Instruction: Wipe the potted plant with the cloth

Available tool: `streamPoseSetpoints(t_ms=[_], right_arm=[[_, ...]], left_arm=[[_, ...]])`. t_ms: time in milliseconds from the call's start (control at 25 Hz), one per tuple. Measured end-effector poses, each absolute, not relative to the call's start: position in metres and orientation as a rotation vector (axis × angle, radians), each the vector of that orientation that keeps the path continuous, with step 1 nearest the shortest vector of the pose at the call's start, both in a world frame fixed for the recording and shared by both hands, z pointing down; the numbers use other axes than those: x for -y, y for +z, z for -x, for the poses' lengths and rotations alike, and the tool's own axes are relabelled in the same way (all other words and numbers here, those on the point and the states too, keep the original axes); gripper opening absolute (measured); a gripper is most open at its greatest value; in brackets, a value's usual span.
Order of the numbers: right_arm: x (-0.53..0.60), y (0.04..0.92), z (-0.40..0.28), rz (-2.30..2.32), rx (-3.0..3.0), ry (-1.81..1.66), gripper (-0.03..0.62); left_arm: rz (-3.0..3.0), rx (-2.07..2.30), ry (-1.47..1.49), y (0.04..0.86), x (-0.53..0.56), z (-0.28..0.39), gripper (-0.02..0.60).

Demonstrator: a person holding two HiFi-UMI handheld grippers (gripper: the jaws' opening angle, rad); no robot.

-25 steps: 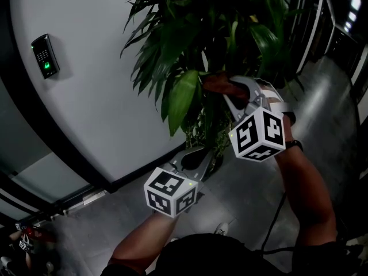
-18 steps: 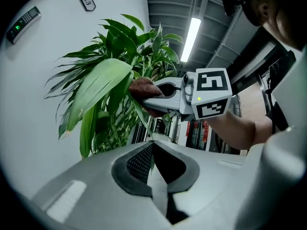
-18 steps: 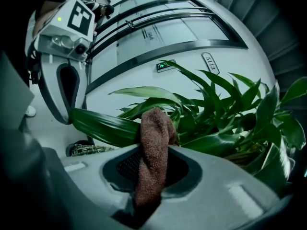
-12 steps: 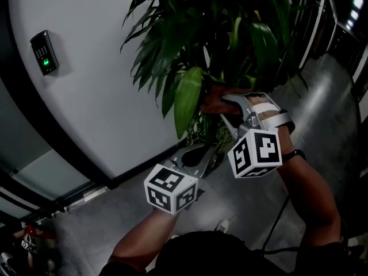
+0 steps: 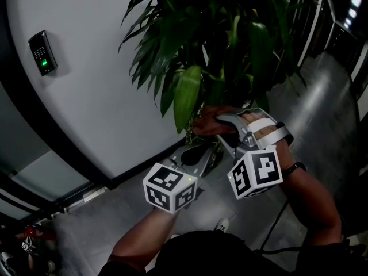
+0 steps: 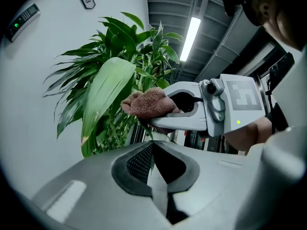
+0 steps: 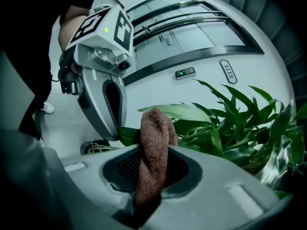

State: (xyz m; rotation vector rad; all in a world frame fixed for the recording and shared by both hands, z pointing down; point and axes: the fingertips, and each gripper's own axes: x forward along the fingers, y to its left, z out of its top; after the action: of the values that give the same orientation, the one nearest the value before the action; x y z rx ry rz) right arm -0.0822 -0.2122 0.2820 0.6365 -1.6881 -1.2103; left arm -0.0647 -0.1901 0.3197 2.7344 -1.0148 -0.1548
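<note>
The potted plant (image 5: 218, 39) fills the top middle of the head view, and one broad pale leaf (image 5: 187, 94) hangs down at its front. My right gripper (image 5: 214, 125) is shut on a brown cloth (image 5: 206, 122), which sits just under that leaf's tip. The right gripper view shows the cloth (image 7: 154, 143) bunched upright between the jaws. My left gripper (image 5: 198, 154) stays low by the stems. In the left gripper view its jaws (image 6: 152, 150) are shut with a narrow green leaf strip pinched between them, and the cloth (image 6: 146, 103) and right gripper (image 6: 158, 123) hang just above.
A curved white wall (image 5: 98, 96) with a keypad (image 5: 41, 53) stands left of the plant. Dark glass doors (image 5: 339, 33) line the right side. The pot's pebbled top (image 7: 98, 148) lies below the grippers. A cable (image 5: 276, 217) and a shoe (image 5: 221, 227) are on the grey floor.
My right gripper has come down and toward me with the cloth, from among the higher leaves to just below the broad leaf. The left gripper has stayed put.
</note>
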Motion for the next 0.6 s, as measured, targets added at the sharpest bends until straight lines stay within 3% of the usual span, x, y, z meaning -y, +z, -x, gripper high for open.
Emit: streamPoseSetpoints(t_ms=[600], right_arm=[[0.181, 0.287, 0.084, -0.559, 1.734, -1.207, 0.071]], left_arm=[[-2.740, 1.027, -0.158, 0.318, 0.191, 0.066, 0.017]])
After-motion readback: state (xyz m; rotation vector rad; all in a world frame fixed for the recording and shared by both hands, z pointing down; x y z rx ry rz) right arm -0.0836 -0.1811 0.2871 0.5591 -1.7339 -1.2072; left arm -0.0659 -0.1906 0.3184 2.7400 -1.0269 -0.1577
